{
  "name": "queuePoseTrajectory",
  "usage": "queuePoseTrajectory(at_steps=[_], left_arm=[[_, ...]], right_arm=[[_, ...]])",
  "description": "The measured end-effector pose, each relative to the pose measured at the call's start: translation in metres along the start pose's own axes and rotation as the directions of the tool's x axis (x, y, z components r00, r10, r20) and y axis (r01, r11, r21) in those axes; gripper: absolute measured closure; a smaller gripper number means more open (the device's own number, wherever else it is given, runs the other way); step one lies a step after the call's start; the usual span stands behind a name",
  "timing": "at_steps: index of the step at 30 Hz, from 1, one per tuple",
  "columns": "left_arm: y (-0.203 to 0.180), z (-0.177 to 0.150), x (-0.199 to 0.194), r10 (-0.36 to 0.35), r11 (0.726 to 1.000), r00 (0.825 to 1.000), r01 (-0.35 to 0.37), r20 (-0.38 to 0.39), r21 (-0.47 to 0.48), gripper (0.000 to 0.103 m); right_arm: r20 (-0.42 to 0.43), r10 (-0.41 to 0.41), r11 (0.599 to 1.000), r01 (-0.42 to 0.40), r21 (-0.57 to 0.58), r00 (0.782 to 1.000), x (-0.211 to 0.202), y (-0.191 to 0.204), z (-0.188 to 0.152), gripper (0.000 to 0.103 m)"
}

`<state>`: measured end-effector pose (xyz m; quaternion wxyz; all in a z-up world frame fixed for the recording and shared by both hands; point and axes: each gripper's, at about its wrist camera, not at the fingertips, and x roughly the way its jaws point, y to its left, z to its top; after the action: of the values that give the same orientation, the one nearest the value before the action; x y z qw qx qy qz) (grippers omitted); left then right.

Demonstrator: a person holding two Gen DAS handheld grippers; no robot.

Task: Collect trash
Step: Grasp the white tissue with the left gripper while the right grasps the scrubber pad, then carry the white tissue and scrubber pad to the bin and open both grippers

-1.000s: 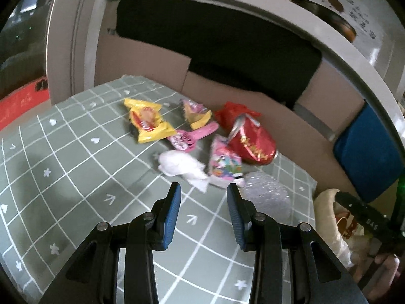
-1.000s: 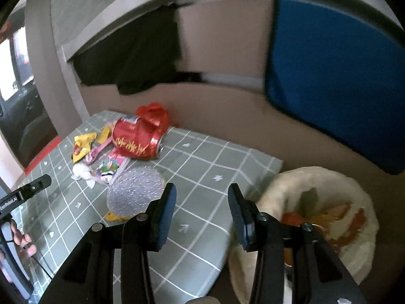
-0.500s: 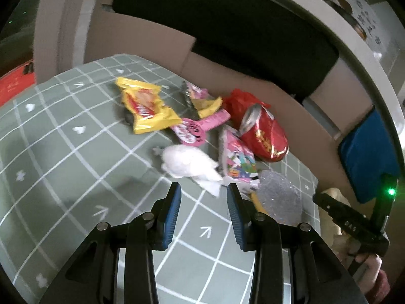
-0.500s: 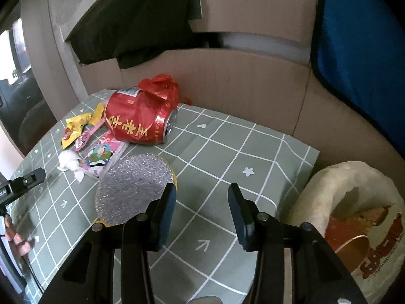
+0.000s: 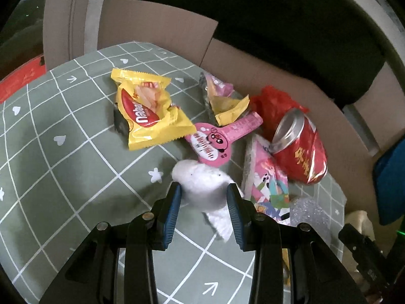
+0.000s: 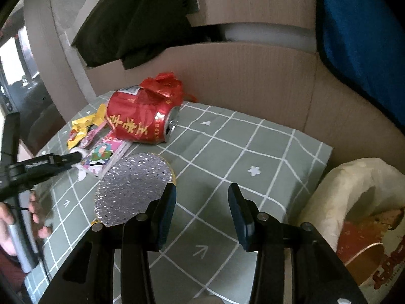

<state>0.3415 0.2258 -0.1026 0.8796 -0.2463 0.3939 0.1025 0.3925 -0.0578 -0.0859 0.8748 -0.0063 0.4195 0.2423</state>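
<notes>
The left gripper (image 5: 203,200), having closed in, now straddles the crumpled white tissue (image 5: 202,190) with fingers spread, poised to pinch the first piece of trash.

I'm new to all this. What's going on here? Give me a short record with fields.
surface: green grid-patterned cloth
left gripper: open, jaws either side of white tissue wad
right gripper: open, nothing between jaws
other trash: yellow snack wrapper, dented red can, silver disc
collection bag: cream plastic bag off the cloth's right edge
</notes>
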Motion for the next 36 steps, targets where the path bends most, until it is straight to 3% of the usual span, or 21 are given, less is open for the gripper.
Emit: queuePoseTrajectory(at_steps=[1, 4, 7, 13, 19, 27, 30, 34, 36], left_arm=[[0.0, 0.0, 0.001, -0.003, 1.0, 1.0, 0.003, -0.003, 0.001, 0.065], [0.003, -0.001, 0.0, -0.045, 0.999, 0.998, 0.045, -0.033, 0.0, 0.086], [0.004, -0.009, -0.01, -0.064, 0.997, 0.997, 0.065, -0.041, 0.031, 0.088], [0.013, -0.033, -0.045, -0.122, 0.986, 0.991, 0.127, -0.052, 0.103, 0.088], [0.004, -0.049, -0.05, -0.244, 0.955, 0.96, 0.263, -0.14, 0.137, 0.088], [-0.034, -0.055, -0.04, -0.244, 0.932, 0.956, 0.278, -0.164, 0.234, 0.088], [-0.039, -0.055, -0.032, -0.241, 0.929, 0.952, 0.282, -0.186, 0.24, 0.088], [-0.037, -0.056, -0.027, -0.236, 0.931, 0.951, 0.28, -0.198, 0.234, 0.088], [-0.037, -0.057, -0.025, -0.231, 0.934, 0.952, 0.274, -0.199, 0.229, 0.088]], right_arm=[[-0.004, 0.014, 1.0, -0.014, -0.003, 1.0, 0.001, 0.002, 0.0, 0.062], [-0.023, 0.07, 0.997, -0.071, -0.015, 0.997, 0.005, 0.014, 0.0, 0.062], [-0.044, 0.102, 0.995, -0.103, -0.017, 0.994, 0.013, 0.025, 0.001, 0.062], [-0.079, 0.069, 0.998, -0.07, -0.004, 0.995, 0.03, 0.035, 0.005, 0.062], [-0.091, 0.057, 0.997, -0.053, 0.049, 0.994, 0.036, 0.034, 0.004, 0.06], [-0.098, 0.035, 0.998, -0.029, 0.061, 0.995, 0.034, 0.034, 0.003, 0.06], [-0.099, 0.07, 0.995, -0.063, 0.073, 0.993, 0.033, 0.033, 0.002, 0.06], [-0.067, 0.154, 0.986, -0.149, 0.069, 0.986, 0.026, 0.036, 0.002, 0.072], [-0.042, 0.183, 0.982, -0.181, 0.047, 0.982, 0.018, 0.04, 0.005, 0.073]])
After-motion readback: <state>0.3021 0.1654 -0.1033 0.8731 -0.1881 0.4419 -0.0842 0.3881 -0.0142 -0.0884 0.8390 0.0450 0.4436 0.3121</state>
